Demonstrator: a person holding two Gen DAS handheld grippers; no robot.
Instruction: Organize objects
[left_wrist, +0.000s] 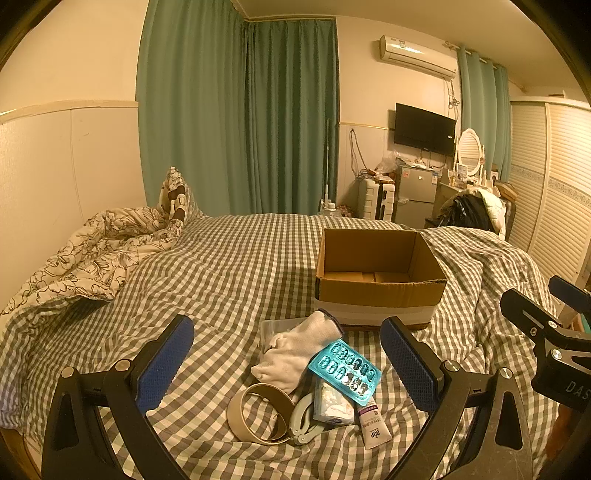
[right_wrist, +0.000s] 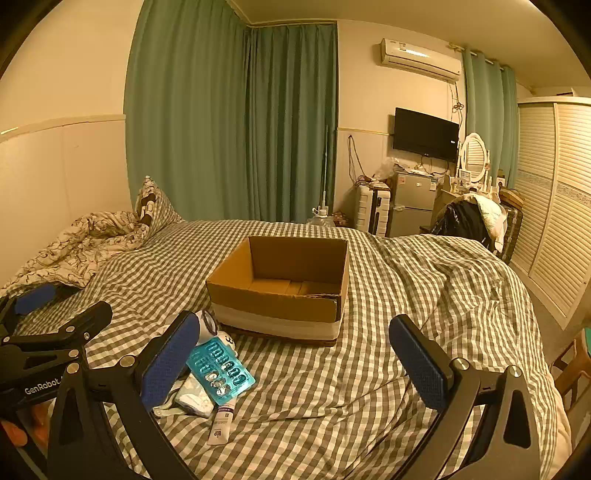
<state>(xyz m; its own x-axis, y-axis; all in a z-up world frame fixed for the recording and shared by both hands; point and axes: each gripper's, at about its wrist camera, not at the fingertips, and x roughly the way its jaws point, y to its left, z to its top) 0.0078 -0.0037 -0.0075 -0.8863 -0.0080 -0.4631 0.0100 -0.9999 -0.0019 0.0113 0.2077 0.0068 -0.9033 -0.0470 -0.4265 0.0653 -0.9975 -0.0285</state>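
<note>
Blister pack (left_wrist: 344, 371), teal and glossy, lies between my left gripper's (left_wrist: 287, 363) spread fingers, long axis toward the cardboard box (left_wrist: 380, 295) ahead-right, atop a knit glove (left_wrist: 295, 350). From my right gripper (right_wrist: 294, 362), gaping and empty, it lies beside the left finger (right_wrist: 170, 360); wrinkled checked bedding (right_wrist: 332, 398) spreads ahead.

**Materials and finishes on the bed**

I see soft, matt checked cloth covering the bed (left_wrist: 229, 266). The cardboard box (left_wrist: 376, 291) looks dull, rough paperboard. The blister pack (left_wrist: 344, 370) shines as glossy plastic with foil. The glove (left_wrist: 295, 350) is knitted cloth; the tube (left_wrist: 375, 424) smooth plastic; my jaws carry textured blue pads.
</note>
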